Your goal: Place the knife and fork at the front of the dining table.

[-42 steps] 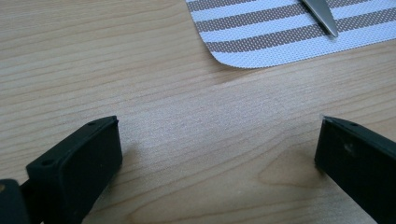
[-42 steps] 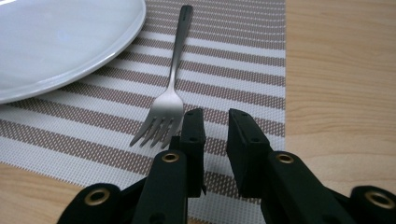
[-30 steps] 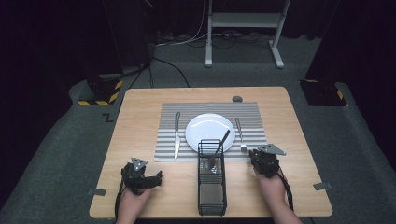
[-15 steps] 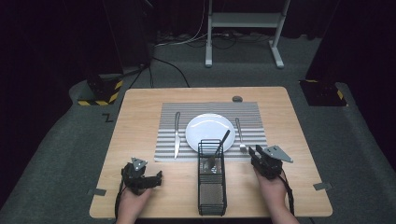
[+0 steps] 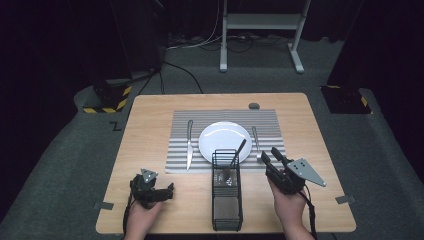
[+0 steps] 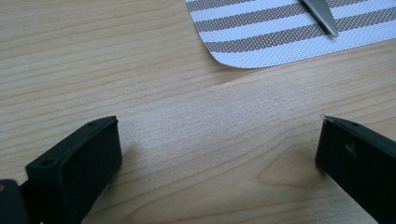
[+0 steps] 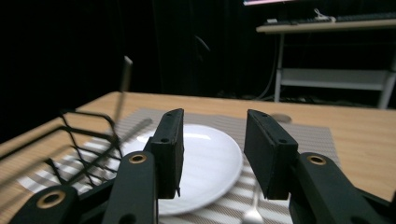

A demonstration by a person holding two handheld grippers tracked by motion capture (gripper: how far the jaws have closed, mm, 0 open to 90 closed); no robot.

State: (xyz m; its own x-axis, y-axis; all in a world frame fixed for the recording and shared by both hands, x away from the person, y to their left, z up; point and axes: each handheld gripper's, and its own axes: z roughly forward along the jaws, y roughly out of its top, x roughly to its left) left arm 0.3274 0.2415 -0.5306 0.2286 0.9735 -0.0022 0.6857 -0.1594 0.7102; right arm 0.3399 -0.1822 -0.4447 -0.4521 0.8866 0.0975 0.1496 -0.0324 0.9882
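The right gripper hangs just above the near right edge of the striped placemat, its jaws partly apart with nothing between them; they have just been opening. Directly below its tips lies a fork, or possibly a spoon, since its head is blurred, flat on the mat just beside the white plate. It looks like thin, stiff, slippery metal, light in the hand, best pinched across the slim handle. A dark-handled utensil leans in the black wire caddy. The left gripper rests wide open and empty on the wooden table, with the knife beyond.
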